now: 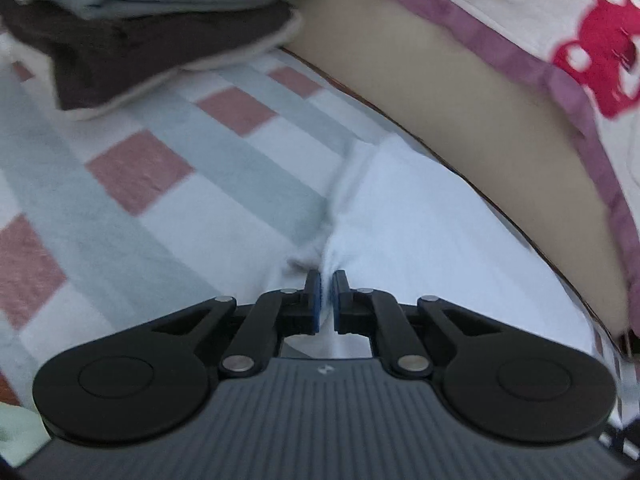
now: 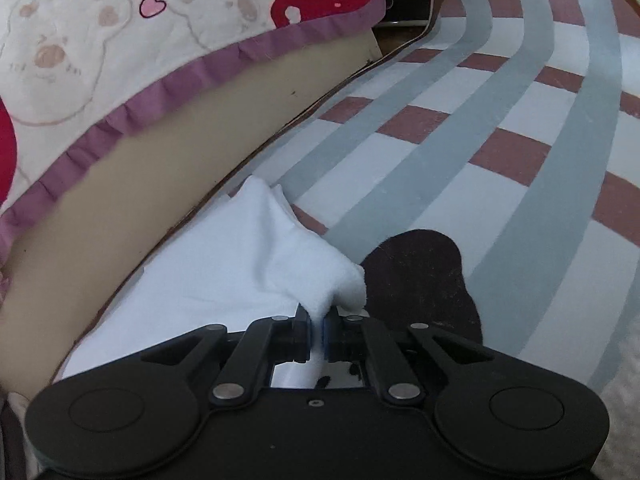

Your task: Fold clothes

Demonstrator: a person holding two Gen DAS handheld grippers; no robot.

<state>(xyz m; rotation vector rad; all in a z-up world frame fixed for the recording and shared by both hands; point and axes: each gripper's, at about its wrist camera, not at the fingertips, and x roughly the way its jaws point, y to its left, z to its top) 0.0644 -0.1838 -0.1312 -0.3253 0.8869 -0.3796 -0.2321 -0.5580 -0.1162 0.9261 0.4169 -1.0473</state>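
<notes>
A white garment [image 1: 420, 232] lies on the checked cloth, close to a beige edge. My left gripper [image 1: 326, 280] is shut on a pinched fold of this white garment, which puckers at the tips. In the right wrist view the same white garment [image 2: 240, 256] rises into a peak, and my right gripper [image 2: 318, 316] is shut on its fluffy corner. A dark brown piece of fabric [image 2: 420, 280] lies just right of that corner, partly under the gripper.
A stack of folded clothes [image 1: 160, 32], grey on dark brown, sits at the far left. A beige mattress side [image 1: 460, 120] under a bear-print blanket [image 2: 120, 40] with purple trim borders the checked cloth [image 2: 500, 140].
</notes>
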